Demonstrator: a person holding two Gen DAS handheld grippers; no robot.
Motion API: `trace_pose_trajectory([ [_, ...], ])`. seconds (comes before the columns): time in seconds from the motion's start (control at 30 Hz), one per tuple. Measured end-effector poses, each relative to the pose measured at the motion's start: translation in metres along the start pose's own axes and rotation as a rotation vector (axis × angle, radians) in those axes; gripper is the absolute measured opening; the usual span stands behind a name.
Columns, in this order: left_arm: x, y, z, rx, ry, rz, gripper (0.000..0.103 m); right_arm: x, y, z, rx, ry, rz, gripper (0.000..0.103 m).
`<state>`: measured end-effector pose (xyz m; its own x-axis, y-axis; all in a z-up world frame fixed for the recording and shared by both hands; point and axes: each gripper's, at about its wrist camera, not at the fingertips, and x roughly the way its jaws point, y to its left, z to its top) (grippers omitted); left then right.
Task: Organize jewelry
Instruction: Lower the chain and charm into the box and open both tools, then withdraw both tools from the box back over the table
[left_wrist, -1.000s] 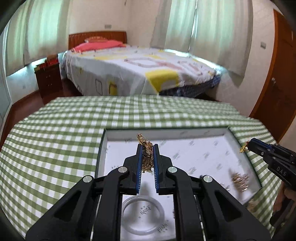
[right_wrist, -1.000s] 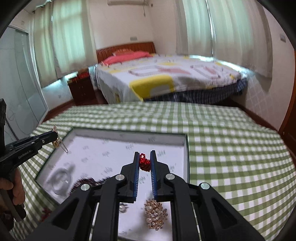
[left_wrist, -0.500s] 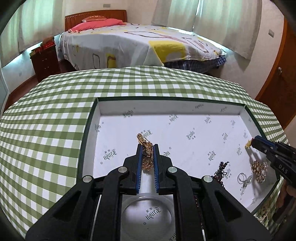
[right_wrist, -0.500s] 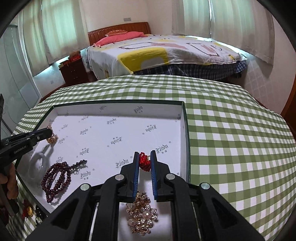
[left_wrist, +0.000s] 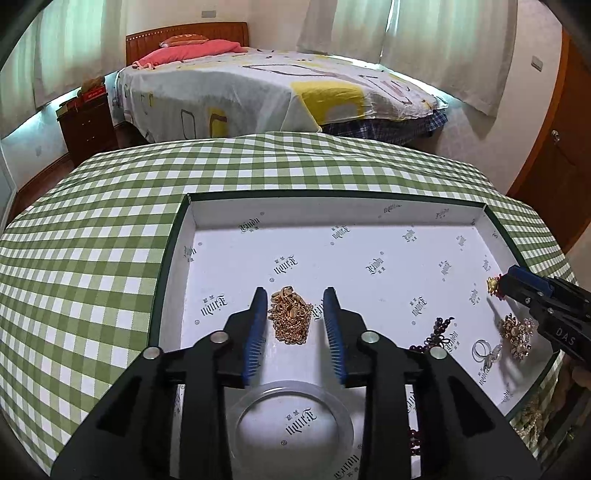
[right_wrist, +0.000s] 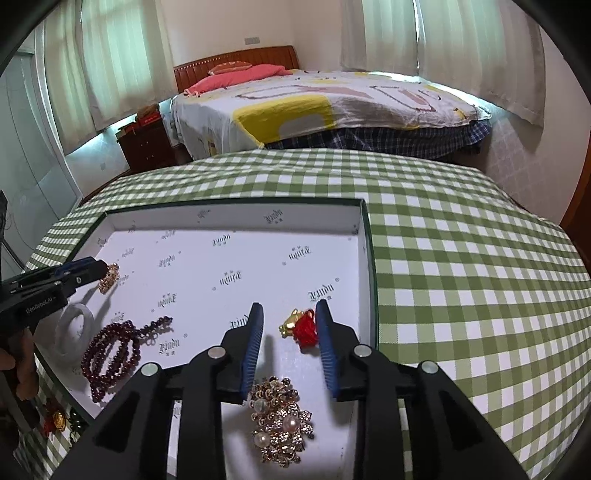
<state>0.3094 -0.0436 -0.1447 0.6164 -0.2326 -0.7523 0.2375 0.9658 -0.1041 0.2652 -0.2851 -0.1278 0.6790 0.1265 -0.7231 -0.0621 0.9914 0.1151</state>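
A white tray with a dark green rim (left_wrist: 332, 210) (right_wrist: 236, 218) sits on the checked table. My left gripper (left_wrist: 294, 293) hangs low over the tray's left part and its jaws are opening. A gold chain (left_wrist: 290, 321) lies heaped on the tray floor between the fingers, free of both pads. Over the tray's right side, my right gripper (right_wrist: 289, 305) is also opening. Between its fingers lies a red-and-gold charm (right_wrist: 303, 326), beside the right pad and well apart from the left one. Each gripper shows at the edge of the other's view (left_wrist: 511, 280) (right_wrist: 99, 267).
Also in the tray are a clear bangle (left_wrist: 291, 417), a dark red bead bracelet (right_wrist: 110, 354), a pearl and gold brooch (right_wrist: 280, 421) and a ring (left_wrist: 484, 349). More jewelry (right_wrist: 55, 419) lies on the green checked cloth (right_wrist: 461, 277) by the tray's near edge. A bed stands beyond.
Both grippers came down into the tray while shut on their pieces. Their jaws have since parted, and the gold chain and the red charm now rest on the tray floor.
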Motion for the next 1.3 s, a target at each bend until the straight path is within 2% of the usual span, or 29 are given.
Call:
trace_pose_trajectory([
  [0.2,-0.023,0.003,-0.001,-0.025,-0.047,-0.009,0.053,-0.027,0.008,0.005,-0.01,-0.061,0.002,0.034],
  [0.4,-0.065,0.006,-0.012,-0.044,-0.103,-0.009,0.054,-0.063,0.022,-0.003,-0.005,-0.111,0.015,0.036],
  [0.6,-0.1,0.002,-0.038,-0.053,-0.129,0.002,0.054,-0.086,0.031,-0.025,-0.006,-0.115,0.023,0.036],
  [0.9,-0.131,-0.007,-0.097,-0.041,-0.086,0.013,0.054,-0.106,0.042,-0.069,-0.01,-0.074,0.041,0.036],
  [1.13,-0.126,-0.012,-0.133,-0.03,-0.023,0.024,0.053,-0.112,0.043,-0.102,0.002,-0.033,0.05,0.036],
  [1.3,-0.117,-0.016,-0.145,-0.019,0.01,0.025,0.051,-0.112,0.041,-0.12,0.014,-0.001,0.048,0.036],
])
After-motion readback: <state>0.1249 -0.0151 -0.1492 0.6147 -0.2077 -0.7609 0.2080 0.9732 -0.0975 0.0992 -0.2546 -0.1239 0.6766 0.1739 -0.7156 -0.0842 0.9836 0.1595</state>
